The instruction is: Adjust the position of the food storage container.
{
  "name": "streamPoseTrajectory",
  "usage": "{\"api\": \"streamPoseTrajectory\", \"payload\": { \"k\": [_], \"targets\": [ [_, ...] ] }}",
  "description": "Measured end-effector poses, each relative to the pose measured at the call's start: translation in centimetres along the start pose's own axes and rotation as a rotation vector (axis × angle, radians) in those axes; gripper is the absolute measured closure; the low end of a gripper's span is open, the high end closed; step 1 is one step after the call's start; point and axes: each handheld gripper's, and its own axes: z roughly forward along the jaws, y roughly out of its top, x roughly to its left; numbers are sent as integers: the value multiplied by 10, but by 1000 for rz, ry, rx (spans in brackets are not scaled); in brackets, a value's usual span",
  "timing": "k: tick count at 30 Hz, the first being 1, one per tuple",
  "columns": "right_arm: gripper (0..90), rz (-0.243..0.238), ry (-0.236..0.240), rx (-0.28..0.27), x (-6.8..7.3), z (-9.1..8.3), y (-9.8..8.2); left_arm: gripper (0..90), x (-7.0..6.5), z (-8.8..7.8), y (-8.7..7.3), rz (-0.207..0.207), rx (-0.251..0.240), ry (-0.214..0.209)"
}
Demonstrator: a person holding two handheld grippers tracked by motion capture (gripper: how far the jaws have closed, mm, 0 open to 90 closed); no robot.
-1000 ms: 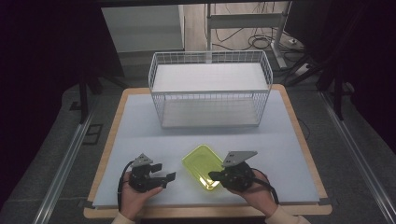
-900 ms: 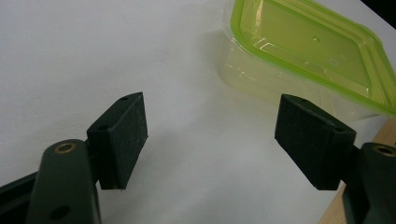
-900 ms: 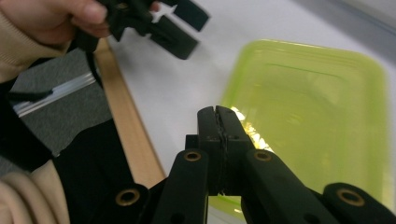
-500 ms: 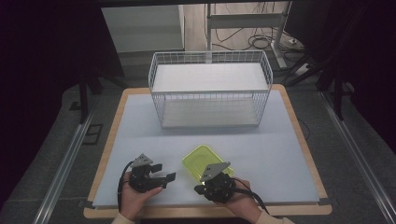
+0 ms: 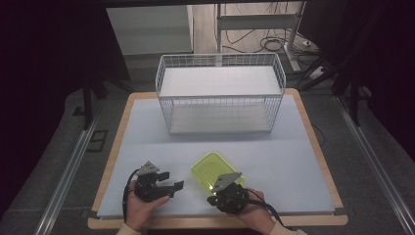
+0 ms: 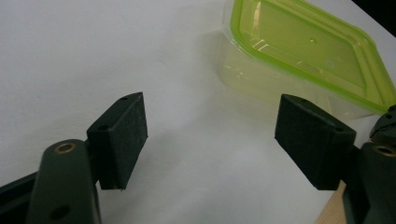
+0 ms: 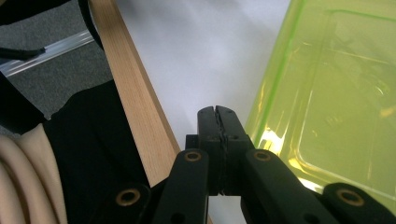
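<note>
A clear container with a yellow-green lid (image 5: 211,168) lies on the pale mat near the front of the table, between my two grippers. In the left gripper view the container (image 6: 303,51) is ahead to the upper right, beyond the jaws. My left gripper (image 5: 171,181) (image 6: 215,135) rests low over the mat, open, with nothing between its pads. My right gripper (image 5: 215,197) (image 7: 218,114) is shut on nothing, its tips just beside the near edge of the container (image 7: 327,93) and close to the mat.
A white wire basket (image 5: 220,96) stands at the back middle of the table. The wooden front edge (image 7: 133,107) runs just left of my right gripper's jaws, with the other hand (image 7: 18,168) beyond it. Bare mat (image 5: 293,156) stretches to the right.
My right gripper has moved left and down, from the container's right near side to its near corner. The left gripper and the container have stayed put.
</note>
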Motion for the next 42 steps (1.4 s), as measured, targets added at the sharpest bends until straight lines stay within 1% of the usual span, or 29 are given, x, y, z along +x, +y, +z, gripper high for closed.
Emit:
{"api": "streamPoseTrajectory", "payload": {
  "k": [1, 3, 5, 7, 8, 9, 11, 12, 13, 14, 16, 17, 18, 20, 21, 22, 25, 30, 33, 35, 39, 40, 41, 42],
  "targets": [
    [898, -1, -4, 0, -1, -1, -1, 254, 0, 0, 0, -3, 0, -3],
    [898, 16, -15, -3, -5, -6, -6, 253, 0, 0, 0, -2, -1, -1],
    [898, 22, -19, -5, -6, -8, -8, 253, 0, -1, 0, -2, -1, -1],
    [898, 39, -32, -9, -13, -14, -15, 253, 0, -1, 0, -3, -2, -2],
    [898, 39, -32, -9, -13, -14, -15, 253, 0, -1, 0, -3, -3, -2],
    [898, 53, -40, -12, -18, -19, -19, 253, 0, -1, 0, -2, -3, -2],
    [898, 61, -46, -13, -21, -21, -21, 253, 0, -1, 0, -6, -2, -1],
    [898, 73, -53, -15, -26, -24, -24, 252, 0, -1, 0, -2, -1, -2],
    [898, 73, -53, -15, -26, -24, -24, 252, 0, -1, 0, -3, -1, -2],
    [898, 86, -64, -18, -31, -28, -27, 252, 0, -1, 0, -3, -1, -1],
    [898, 92, -70, -19, -33, -29, -28, 252, 0, -1, 0, -3, 0, -1],
    [898, 103, -79, -21, -39, -32, -30, 252, 0, -1, 0, -1, 1, -1],
    [898, 108, -81, -23, -41, -33, -31, 252, 0, -1, 0, -1, 2, -1],
    [898, 113, -87, -23, -45, -35, -32, 252, 0, 0, 0, 1, 4, -1],
    [898, 113, -87, -23, -45, -35, -32, 252, 0, 0, 0, 1, 4, -1],
    [898, 122, -93, -22, -50, -37, -34, 252, 0, 0, 0, -3, 4, -3],
    [898, 130, -102, -27, -55, -39, -36, 252, 1, 0, 0, 2, 4, -1],
    [898, 146, -127, -34, -62, -42, -38, 252, 0, 0, 0, 3, 7, 1],
    [898, 157, -129, -41, -65, -43, -40, 252, 0, 1, 0, 5, 8, 2],
    [898, 155, -134, -44, -66, -44, -40, 252, 0, 1, 0, 3, 8, 0],
    [898, 159, -135, -49, -66, -45, -40, 252, 0, 0, 0, -1, 4, -1],
    [898, 158, -117, -58, -65, -46, -40, 251, 1, -1, 0, -4, 0, -1],
    [898, 158, -117, -58, -65, -46, -40, 251, 1, -1, 0, -4, 0, -1],
    [898, 150, -111, -73, -62, -50, -38, 252, 1, -1, 0, -6, -3, -3]
  ]
}}
